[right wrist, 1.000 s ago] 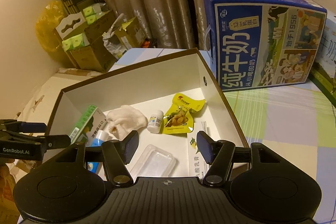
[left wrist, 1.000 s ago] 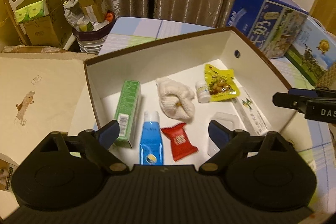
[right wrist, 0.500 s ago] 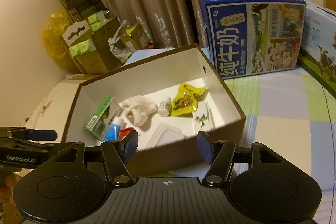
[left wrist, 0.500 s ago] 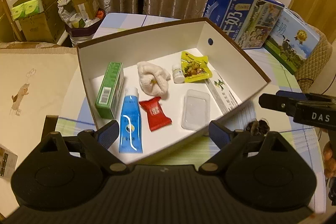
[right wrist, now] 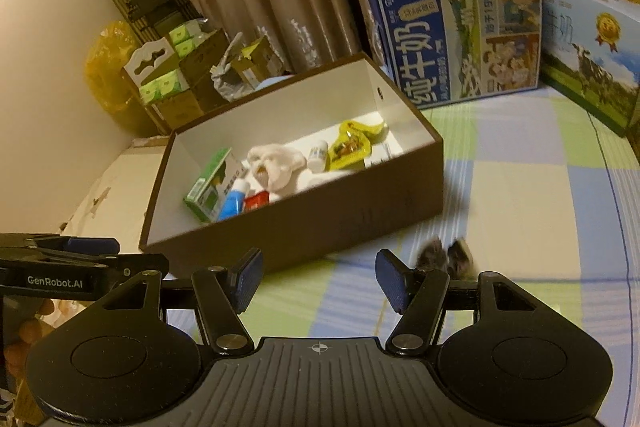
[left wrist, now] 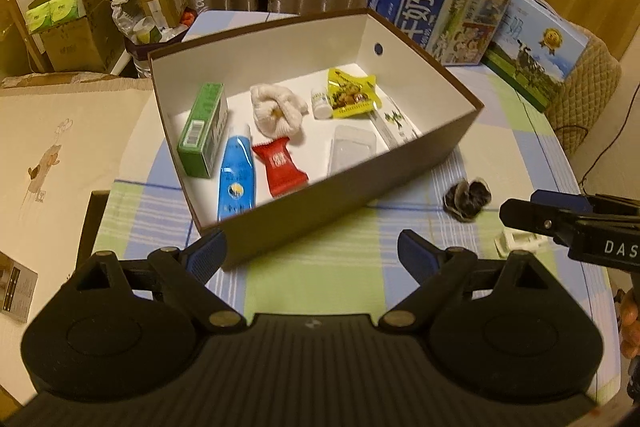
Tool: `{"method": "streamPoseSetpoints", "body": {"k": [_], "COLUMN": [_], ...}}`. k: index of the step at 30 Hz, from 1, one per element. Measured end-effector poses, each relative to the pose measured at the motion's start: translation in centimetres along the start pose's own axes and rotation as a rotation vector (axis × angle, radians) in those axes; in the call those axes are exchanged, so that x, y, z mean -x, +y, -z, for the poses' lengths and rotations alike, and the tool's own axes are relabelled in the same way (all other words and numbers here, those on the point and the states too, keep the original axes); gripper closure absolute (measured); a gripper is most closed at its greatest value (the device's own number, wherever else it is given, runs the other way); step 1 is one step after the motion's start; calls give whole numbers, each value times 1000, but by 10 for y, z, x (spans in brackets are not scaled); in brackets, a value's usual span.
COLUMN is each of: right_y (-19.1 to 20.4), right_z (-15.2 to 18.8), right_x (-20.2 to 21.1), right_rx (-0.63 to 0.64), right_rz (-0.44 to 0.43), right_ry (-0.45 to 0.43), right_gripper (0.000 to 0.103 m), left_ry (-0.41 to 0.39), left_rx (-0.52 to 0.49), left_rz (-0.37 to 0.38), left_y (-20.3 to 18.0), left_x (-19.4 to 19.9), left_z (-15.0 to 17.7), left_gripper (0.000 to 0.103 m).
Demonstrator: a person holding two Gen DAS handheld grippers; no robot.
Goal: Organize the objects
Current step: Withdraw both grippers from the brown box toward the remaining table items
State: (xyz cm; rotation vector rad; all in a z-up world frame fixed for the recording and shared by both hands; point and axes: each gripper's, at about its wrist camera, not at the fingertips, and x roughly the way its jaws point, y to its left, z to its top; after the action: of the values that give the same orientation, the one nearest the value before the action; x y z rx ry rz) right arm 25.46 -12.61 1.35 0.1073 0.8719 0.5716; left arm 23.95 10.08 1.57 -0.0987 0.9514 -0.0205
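Both grippers hang over the checked tablecloth (left wrist: 344, 267) in front of the brown box (left wrist: 340, 195), and neither one has anything in it. The left gripper (left wrist: 310, 253) has its jaws spread wide, with the box's near wall sitting just ahead of the gap. The right gripper (right wrist: 318, 277) is wide apart too — nothing between the blue pads.

Inside the box: a green carton (left wrist: 204, 131) against the left wall, a blue tube (left wrist: 236, 177) right beside it, a red snack packet (left wrist: 280, 169), a white bundled cloth (left wrist: 276, 109), a small white bottle (left wrist: 322, 103) touching a yellow snack pouch (left wrist: 352, 93), a clear plastic tray (left wrist: 352, 149), and a long white box (left wrist: 394, 123) along the right wall.

Still out on the cloth is a dark scrunchie (left wrist: 468, 199) — it lies just off the box's near right corner. In the right wrist view it's blurry and sits just past the right-hand finger, not between the jaws. A small white piece (left wrist: 518, 241) lies near it, too small to identify.
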Motion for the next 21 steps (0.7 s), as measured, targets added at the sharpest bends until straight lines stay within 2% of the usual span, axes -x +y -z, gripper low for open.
{"method": "streamPoseSetpoints", "body": {"k": [21], "right_y": [-31], "right_z": [79], "right_x": [41], "right_rx": [-96], "right_rz": [75], "right_ry": [96], "right_gripper": [43], "left_ry": [111], "left_rx": [-83], "left_rz": [41], "left_y": [-47], "left_x": [-5], "left_z": [65], "left_gripper": [13]}}
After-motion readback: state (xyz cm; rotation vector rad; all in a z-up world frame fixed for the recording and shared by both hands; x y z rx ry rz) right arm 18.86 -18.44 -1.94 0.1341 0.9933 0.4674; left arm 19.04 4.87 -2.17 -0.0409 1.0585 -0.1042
